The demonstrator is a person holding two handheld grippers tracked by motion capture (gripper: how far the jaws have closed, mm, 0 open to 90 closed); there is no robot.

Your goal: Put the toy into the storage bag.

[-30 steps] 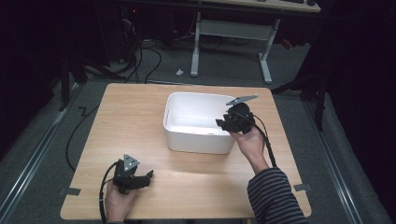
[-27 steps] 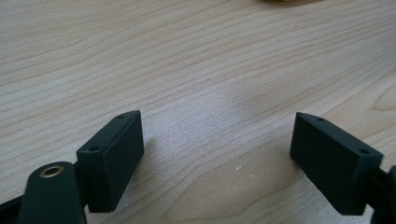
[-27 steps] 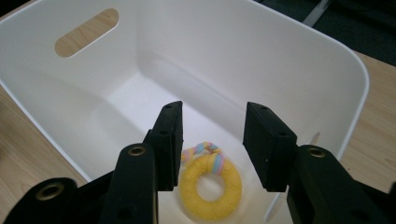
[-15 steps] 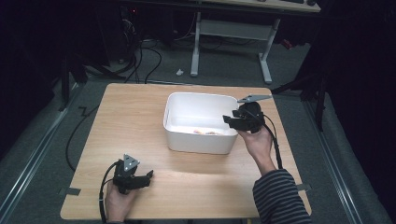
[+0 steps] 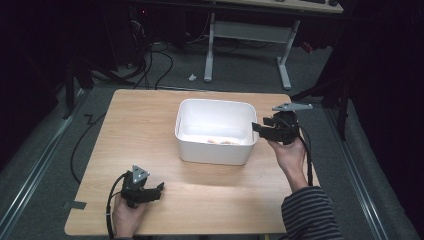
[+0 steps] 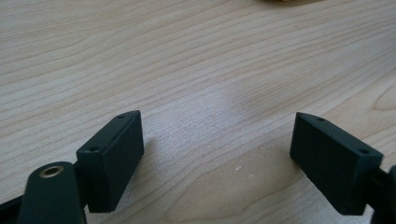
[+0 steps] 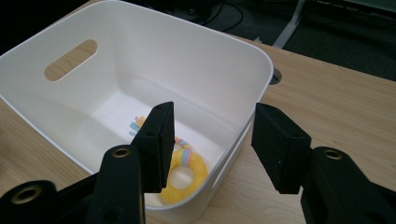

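High view: white bin [image 5: 215,131] mid-table, right gripper [image 5: 256,127] at its right wall, jaws just opened, nothing between; left gripper [image 5: 159,189] near table's [image 5: 140,120] front left edge.
Left gripper view: jaws spread over bare wood.
Right gripper view: yellow ring toy [image 7: 189,173] on bin floor, near corner.

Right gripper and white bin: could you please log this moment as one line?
right gripper: jaws just opening, empty, at bin rim | white bin: yellow ring toy inside | left gripper: open, on table

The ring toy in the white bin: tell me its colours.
The ring toy is yellow with pastel pink, blue and orange sprinkle-like bits on top; it shows best in the right gripper view.
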